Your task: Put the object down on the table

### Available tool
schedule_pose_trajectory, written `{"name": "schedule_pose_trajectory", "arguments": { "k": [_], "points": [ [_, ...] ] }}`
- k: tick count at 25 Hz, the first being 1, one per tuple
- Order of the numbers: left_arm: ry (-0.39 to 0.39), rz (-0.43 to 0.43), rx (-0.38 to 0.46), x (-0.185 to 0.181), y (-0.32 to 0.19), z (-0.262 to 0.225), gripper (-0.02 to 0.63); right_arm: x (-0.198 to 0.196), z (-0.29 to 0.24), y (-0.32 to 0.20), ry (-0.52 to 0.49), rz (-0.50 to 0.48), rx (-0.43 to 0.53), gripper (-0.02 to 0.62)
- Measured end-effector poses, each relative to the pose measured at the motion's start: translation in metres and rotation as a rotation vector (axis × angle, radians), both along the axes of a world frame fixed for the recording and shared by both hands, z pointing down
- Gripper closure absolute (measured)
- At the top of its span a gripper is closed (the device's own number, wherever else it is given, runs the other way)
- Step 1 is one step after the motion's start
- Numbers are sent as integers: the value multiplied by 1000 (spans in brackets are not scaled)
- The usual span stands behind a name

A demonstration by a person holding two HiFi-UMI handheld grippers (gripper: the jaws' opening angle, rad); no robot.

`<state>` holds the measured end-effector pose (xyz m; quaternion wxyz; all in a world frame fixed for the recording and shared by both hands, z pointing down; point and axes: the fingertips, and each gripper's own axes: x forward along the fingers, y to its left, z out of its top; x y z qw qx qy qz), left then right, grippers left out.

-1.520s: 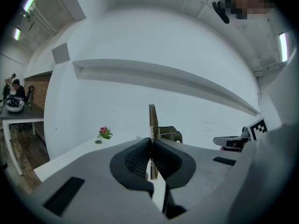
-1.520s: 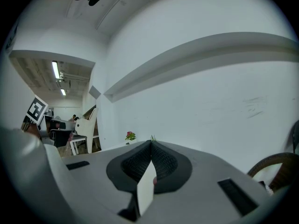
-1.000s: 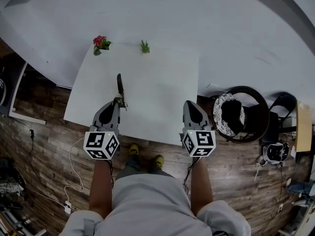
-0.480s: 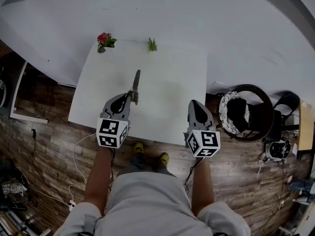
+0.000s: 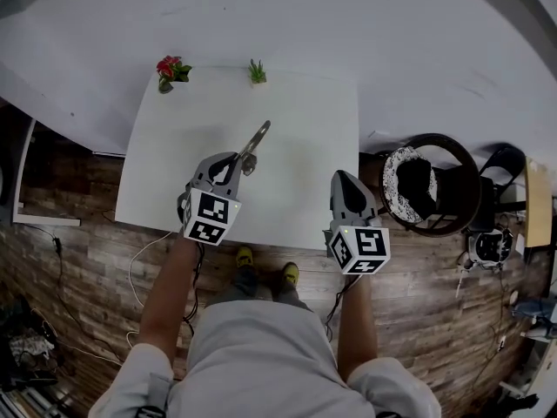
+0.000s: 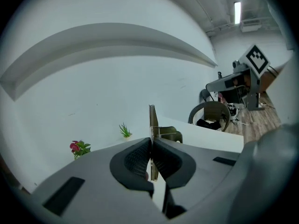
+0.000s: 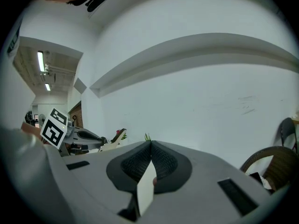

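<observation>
Only the left gripper view shows the left tongs [image 6: 151,143] clenched on a slim blade-like tool [image 6: 152,118] seen edge-on, while the head view shows it slanting over the middle of the white tabletop [image 5: 305,155], with the right tongs [image 5: 341,181] pressed together, empty, near the front edge.

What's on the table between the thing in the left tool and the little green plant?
Nothing: in the head view, bare white table lies between the thin object in the left tool and the green plant.
</observation>
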<state>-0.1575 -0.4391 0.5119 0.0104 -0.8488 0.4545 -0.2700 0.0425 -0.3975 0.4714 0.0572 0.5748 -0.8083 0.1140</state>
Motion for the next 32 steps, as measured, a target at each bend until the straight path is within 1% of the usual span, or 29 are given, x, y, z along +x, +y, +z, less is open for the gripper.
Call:
{"name": "schedule_pose_trajectory", "arguments": {
  "k": [2, 5, 7, 11, 14, 17, 20, 25, 32],
  "points": [
    [-60, 27, -4, 4, -3, 13, 586, 1, 1, 0, 1, 7, -3, 588],
    [-193, 69, -20, 5, -8, 46, 586, 2, 2, 1, 1, 13, -7, 588],
    [-266, 88, -41, 4, -7, 67, 586, 2, 3, 3, 1, 14, -11, 588],
    [-359, 107, -54, 4, -10, 92, 586, 5, 8, 2, 5, 19, -24, 588],
    [-449, 130, -36, 6, -14, 105, 586, 10, 10, 2, 8, 27, -33, 588],
    [-509, 142, -34, 8, -18, 122, 586, 16, 12, 2, 7, 33, -40, 588],
    [-602, 168, -30, 7, -17, 142, 586, 19, 16, 3, 7, 38, -48, 588],
    [-699, 209, -48, 12, -12, 165, 584, 24, 20, 2, 16, 44, -64, 588],
    [-730, 257, -71, 20, -5, 180, 583, 26, 24, 2, 19, 44, -83, 588]
  ]
}}
